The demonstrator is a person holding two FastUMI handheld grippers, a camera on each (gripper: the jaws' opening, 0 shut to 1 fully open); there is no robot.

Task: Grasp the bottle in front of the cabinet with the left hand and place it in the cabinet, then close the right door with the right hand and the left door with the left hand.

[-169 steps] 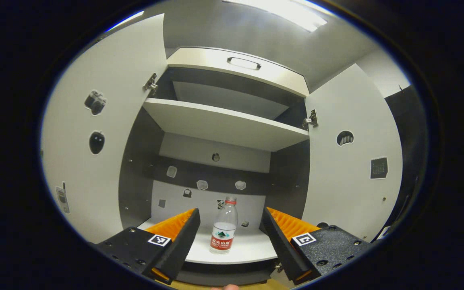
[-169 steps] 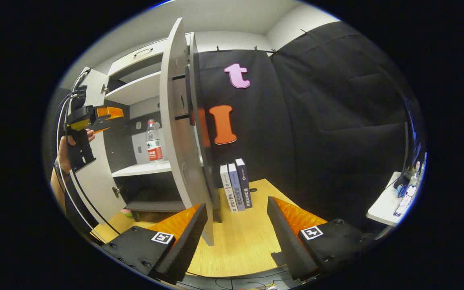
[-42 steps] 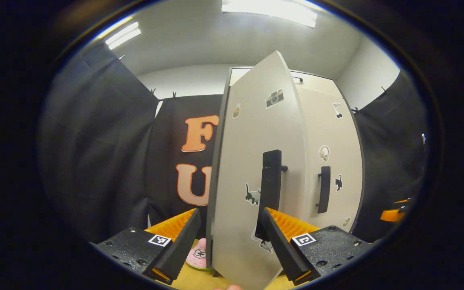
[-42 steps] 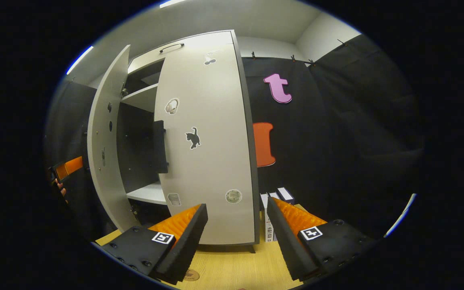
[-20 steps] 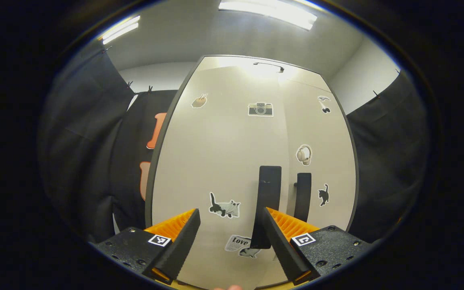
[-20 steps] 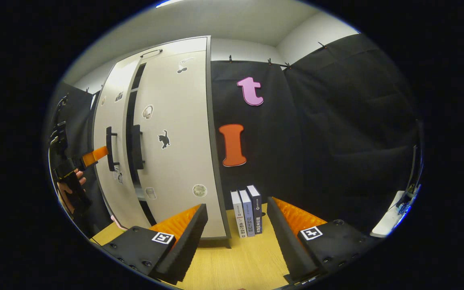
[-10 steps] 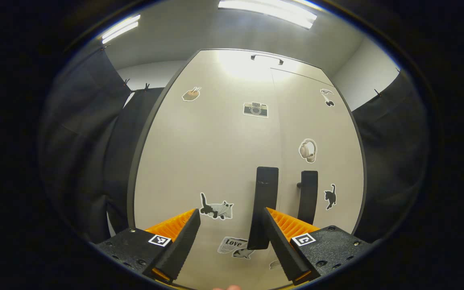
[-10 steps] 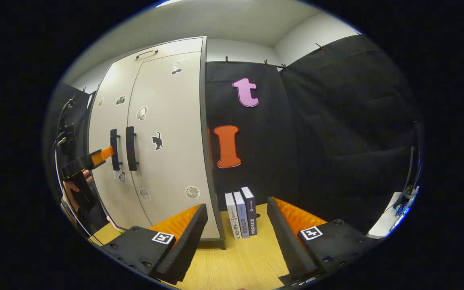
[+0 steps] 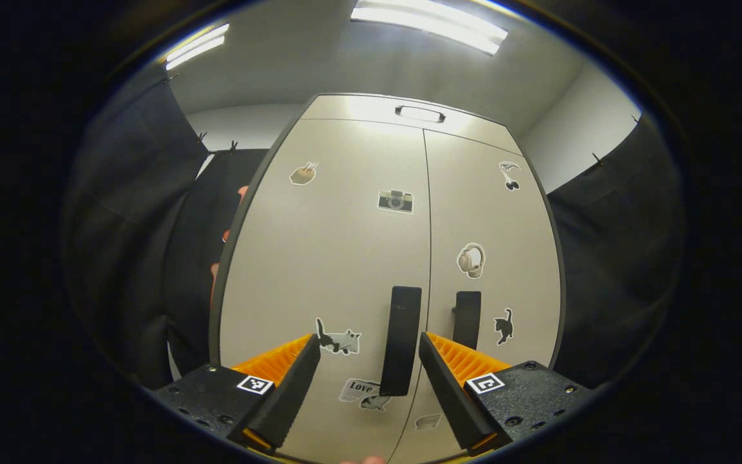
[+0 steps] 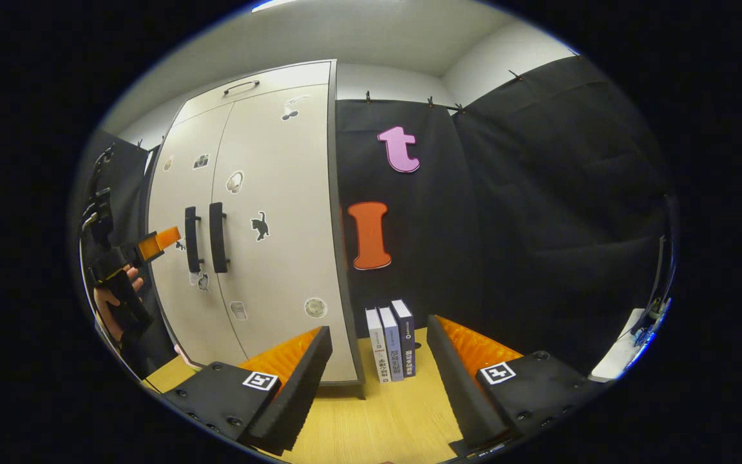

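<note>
1 cabinet [image 9: 345,258], 2 doors: left door [image 9: 326,258] and right door [image 9: 493,219], both flush shut. 2 black handles [image 9: 400,340], side by side. 3 books [image 10: 391,341] upright just beside cabinet. Left gripper [image 9: 367,361] wide open, empty, facing handles. Right gripper [image 10: 377,361] wide open, empty. Bottle hidden, cannot tell where.

The wooden table [image 10: 384,412] is light yellow with a fine grain. The cabinet [image 10: 268,212] stands on it with both doors closed. Just beside the cabinet's right side, three books [image 10: 391,341] stand upright, close together. At the far right there is perhaps a white shelf [image 10: 616,361], but it is unclear.
</note>
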